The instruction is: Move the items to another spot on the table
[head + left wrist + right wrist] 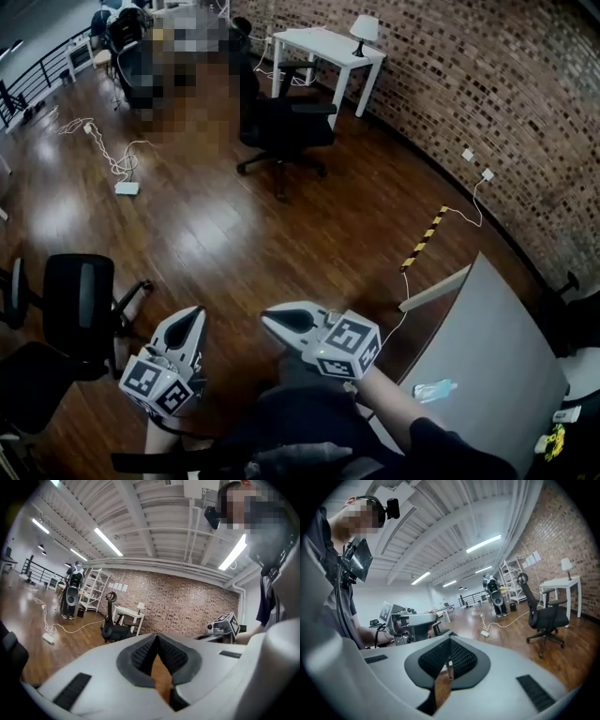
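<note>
Both grippers hang in the air over the wooden floor, away from the grey table [487, 328] at the lower right. My left gripper [192, 317] is shut with nothing between its jaws; in the left gripper view its black pads [140, 656] meet at the tip. My right gripper [272, 319] is shut and empty too, its pads [461, 658] closed together in the right gripper view. A small clear plastic packet [433, 389] lies on the table, to the right of my right forearm. A few small items [553, 439] sit at the table's far right edge, too small to name.
A black office chair [286, 127] stands ahead on the floor, with a white desk and lamp [328, 47] behind it by the brick wall. Another black chair [80, 300] is close on the left. A white cable and power strip [127, 187] lie on the floor.
</note>
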### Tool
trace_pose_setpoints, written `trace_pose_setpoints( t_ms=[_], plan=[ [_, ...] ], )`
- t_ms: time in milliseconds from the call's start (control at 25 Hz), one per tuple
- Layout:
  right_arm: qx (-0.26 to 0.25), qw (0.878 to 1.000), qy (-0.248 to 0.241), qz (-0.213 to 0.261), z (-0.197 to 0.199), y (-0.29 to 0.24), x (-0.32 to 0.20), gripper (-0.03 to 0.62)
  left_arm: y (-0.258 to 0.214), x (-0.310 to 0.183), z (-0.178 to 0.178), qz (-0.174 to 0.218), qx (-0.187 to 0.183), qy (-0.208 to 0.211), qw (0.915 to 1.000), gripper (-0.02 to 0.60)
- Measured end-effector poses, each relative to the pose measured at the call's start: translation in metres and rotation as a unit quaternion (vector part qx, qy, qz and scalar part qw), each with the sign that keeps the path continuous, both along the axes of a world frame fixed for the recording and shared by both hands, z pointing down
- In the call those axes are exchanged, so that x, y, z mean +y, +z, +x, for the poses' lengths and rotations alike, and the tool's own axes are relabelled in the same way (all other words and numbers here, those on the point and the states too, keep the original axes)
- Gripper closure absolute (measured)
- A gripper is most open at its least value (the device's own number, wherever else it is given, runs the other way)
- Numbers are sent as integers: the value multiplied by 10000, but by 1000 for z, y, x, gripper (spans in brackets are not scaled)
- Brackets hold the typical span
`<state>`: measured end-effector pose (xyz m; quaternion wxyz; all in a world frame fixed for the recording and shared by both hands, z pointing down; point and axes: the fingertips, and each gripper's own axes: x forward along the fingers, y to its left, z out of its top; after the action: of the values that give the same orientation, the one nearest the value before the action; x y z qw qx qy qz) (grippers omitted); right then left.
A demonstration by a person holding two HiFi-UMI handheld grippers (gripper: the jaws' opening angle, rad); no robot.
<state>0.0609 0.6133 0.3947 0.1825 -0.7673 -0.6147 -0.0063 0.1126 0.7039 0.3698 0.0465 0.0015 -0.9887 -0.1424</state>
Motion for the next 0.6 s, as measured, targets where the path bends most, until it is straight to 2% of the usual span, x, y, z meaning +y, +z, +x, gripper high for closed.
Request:
trace_pose_setpoints(
  t_ms=[240, 440, 520, 600],
  plan=[
    [154, 9969, 755, -177, -80, 8, -13, 614, -1, 14, -86, -101, 86, 230, 9996, 580],
    [481, 9902, 1289, -233, -147, 17, -34, 614, -2, -13, -158, -196, 254, 682, 9972, 579],
    [489, 9888, 1388, -245, -169, 17, -26, 614, -4, -6, -188, -174, 261, 803, 9963, 578],
    [451, 9846, 1669, -277, -196, 14, 1, 614, -5, 22, -222, -126, 300, 1079, 9936, 578]
  ],
)
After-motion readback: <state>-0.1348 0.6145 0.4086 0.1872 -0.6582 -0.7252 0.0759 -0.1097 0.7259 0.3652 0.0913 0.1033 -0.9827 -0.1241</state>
